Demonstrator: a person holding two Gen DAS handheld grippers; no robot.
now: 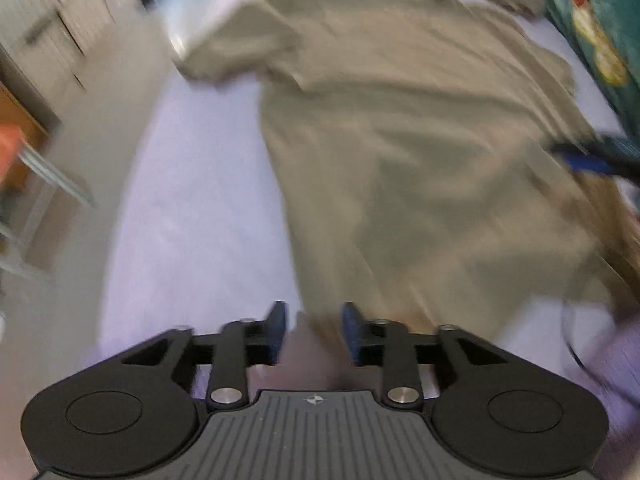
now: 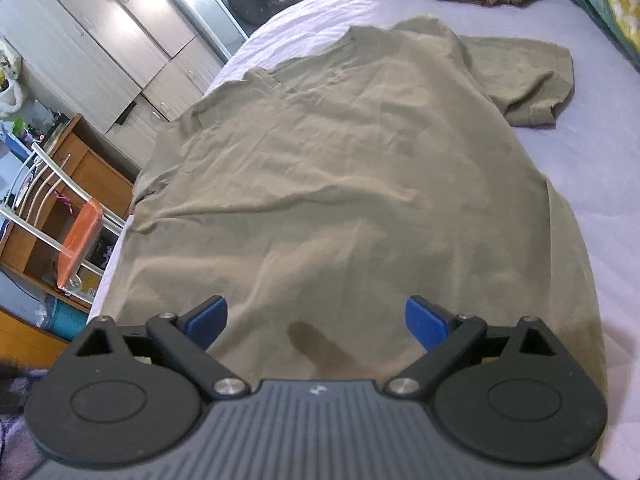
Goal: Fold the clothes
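The olive shirt is spread flat on the lavender bed. Its near hem is straddled by the wide-open right gripper; the left gripper is half-parted, empty, at the shirt's left edge; bare sheet is seen beyond it.

The shirt lies spread on the bed, a chair standing left of it.

lavender bed; khaki shirt, seemingly flat

The right gripper holds its fingers wide apart, while the left gripper fingers stand narrowly parted.
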